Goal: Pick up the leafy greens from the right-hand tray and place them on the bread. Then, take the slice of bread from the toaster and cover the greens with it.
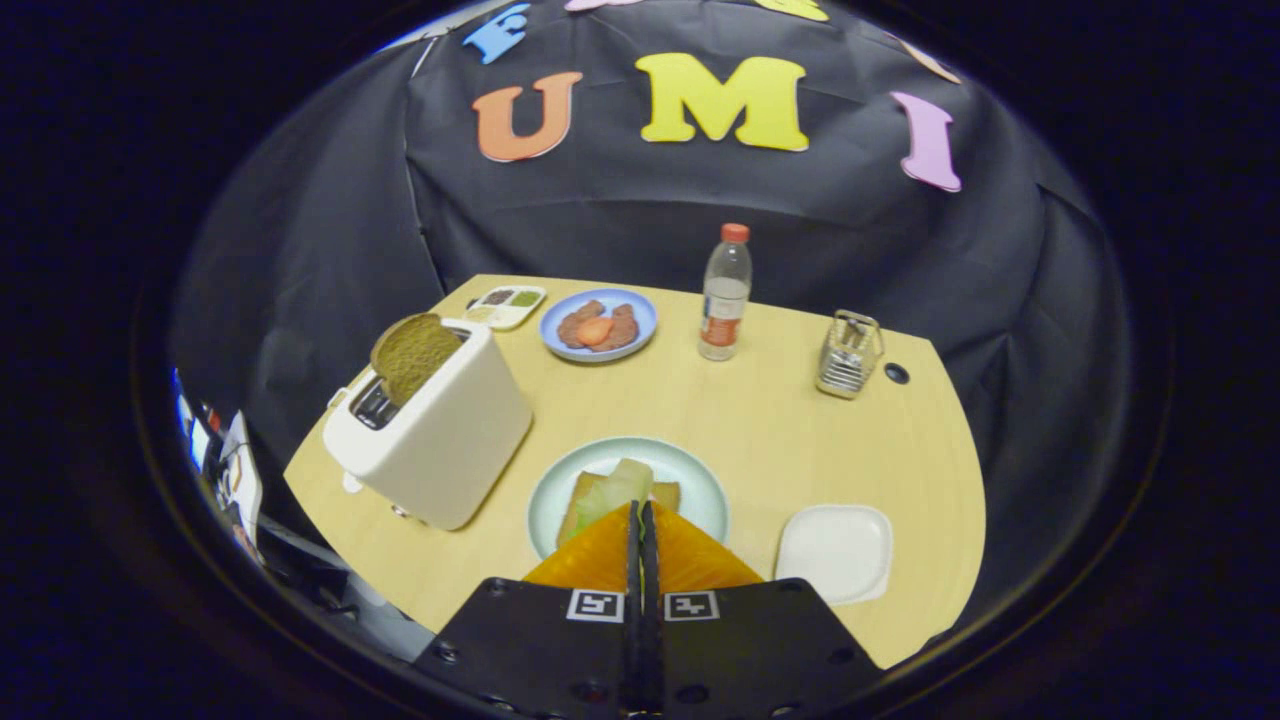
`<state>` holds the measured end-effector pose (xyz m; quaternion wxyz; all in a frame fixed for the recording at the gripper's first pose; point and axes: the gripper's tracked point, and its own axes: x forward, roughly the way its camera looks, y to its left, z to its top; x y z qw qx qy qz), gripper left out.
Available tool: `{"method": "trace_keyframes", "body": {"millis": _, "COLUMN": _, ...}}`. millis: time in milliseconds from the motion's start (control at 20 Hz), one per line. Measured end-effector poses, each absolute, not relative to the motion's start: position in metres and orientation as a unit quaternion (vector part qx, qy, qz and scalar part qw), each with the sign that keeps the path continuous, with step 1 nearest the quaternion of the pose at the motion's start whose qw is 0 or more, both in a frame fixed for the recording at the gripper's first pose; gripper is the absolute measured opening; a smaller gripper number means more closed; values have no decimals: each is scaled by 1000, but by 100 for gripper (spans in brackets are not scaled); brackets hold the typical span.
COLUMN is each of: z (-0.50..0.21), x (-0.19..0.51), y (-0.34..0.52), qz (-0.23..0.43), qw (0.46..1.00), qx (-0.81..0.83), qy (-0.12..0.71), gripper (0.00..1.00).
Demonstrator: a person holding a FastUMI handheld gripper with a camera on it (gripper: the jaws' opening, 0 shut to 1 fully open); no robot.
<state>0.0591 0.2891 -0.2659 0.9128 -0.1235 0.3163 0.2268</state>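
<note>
Right now the gripper (640, 510) hangs above the near part of a wooden table (760, 420), its two fingers pressed together with nothing between them, their tips over the near edge of a pale green plate (700, 480). On that plate lies a slice of bread (668, 494), and the leafy greens (615, 488) rest on top of it, just ahead of the fingertips and touching the bread. To the right of the plate, and apart from it, sits a white square tray (835, 552) near the table's front edge. To the left of the plate stands a white toaster (440, 430), set at an angle, with a brown slice of toast (413, 355) standing up out of its slot and leaning a little. Beyond the toaster, toward the back of the table, a blue plate (640, 318) holds reddish-brown slices of meat (622, 325) with an orange piece (594, 331) on top of them. Just left of that plate is a small white divided dish (505, 306) with dark and green fillings in its compartments. Right of the blue plate a clear plastic bottle (725, 295) with a red cap stands upright, and farther right a small metal wire holder (848, 355) sits near a dark round hole (896, 373) in the tabletop.
</note>
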Motion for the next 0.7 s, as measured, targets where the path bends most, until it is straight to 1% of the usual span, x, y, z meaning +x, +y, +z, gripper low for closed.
{"method": "trace_keyframes", "body": {"millis": 350, "z": -293, "x": 59, "y": 361, "qz": 253, "qw": 898, "qx": -134, "qy": 335, "gripper": 0}}
{"method": "trace_keyframes", "body": {"millis": 500, "z": -317, "x": 76, "y": 367, "qz": 250, "qw": 891, "qx": -140, "qy": 353, "gripper": 0}}
{"method": "trace_keyframes", "body": {"millis": 700, "z": -338, "x": 109, "y": 356, "qz": 228, "qw": 890, "qx": -142, "qy": 368, "gripper": 0}}
